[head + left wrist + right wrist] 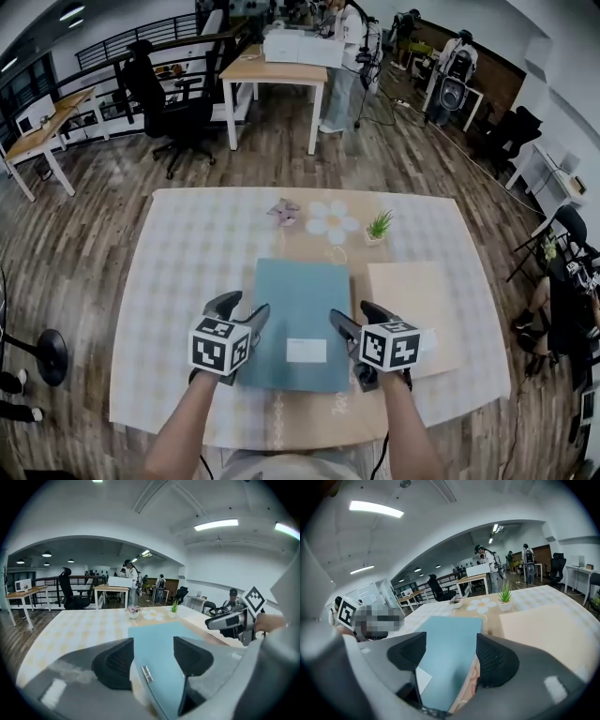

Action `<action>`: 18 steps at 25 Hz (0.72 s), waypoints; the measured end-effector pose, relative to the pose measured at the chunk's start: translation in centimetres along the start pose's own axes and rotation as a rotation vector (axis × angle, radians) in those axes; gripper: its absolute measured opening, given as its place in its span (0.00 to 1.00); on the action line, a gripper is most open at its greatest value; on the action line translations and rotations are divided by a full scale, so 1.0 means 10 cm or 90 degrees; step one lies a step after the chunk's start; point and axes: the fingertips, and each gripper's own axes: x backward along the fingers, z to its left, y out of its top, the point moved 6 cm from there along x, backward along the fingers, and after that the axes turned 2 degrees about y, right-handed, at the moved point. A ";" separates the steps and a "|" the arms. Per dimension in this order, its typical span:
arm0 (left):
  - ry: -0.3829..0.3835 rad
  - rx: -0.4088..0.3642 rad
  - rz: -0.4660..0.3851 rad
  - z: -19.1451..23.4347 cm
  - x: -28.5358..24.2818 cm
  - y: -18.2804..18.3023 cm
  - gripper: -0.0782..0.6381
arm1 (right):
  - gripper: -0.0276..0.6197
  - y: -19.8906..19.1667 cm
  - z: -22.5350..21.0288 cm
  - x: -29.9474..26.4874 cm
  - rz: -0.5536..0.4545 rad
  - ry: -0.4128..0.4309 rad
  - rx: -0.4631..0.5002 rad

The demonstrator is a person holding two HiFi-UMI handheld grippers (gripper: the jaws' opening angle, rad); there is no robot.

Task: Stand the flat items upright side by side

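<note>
Now left gripper [242, 310] and right gripper [354, 314] hang spread at the side edges of the teal folder [302, 305]; it lies flat beside the beige board [412, 300]. Pinch both edges evenly, then tip up together.

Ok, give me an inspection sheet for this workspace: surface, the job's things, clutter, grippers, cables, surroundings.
Surface: table under a checkered cloth, with a brown runner down the middle.
Job's things: teal folder lying flat at centre; beige board lying flat to its right; neither is upright.
Clutter: small potted plant, white flower-shaped mat and pink flower pot at the far end.
Grippers: left gripper at the folder's left edge, right gripper at its right edge; both jaws apart, not pressing.
Cables: dark lead on the floor.
Surroundings: desks, office chairs, person standing at the far desk.
</note>
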 end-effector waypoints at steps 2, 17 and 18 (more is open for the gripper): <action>-0.007 0.004 0.019 0.01 -0.04 -0.10 0.51 | 0.56 -0.06 -0.01 -0.05 0.009 -0.001 -0.015; -0.068 0.073 0.137 0.08 -0.18 -0.63 0.57 | 0.64 -0.61 -0.04 -0.28 0.129 0.017 -0.179; -0.074 0.072 0.143 0.07 -0.19 -0.65 0.57 | 0.64 -0.66 -0.05 -0.28 0.137 0.017 -0.191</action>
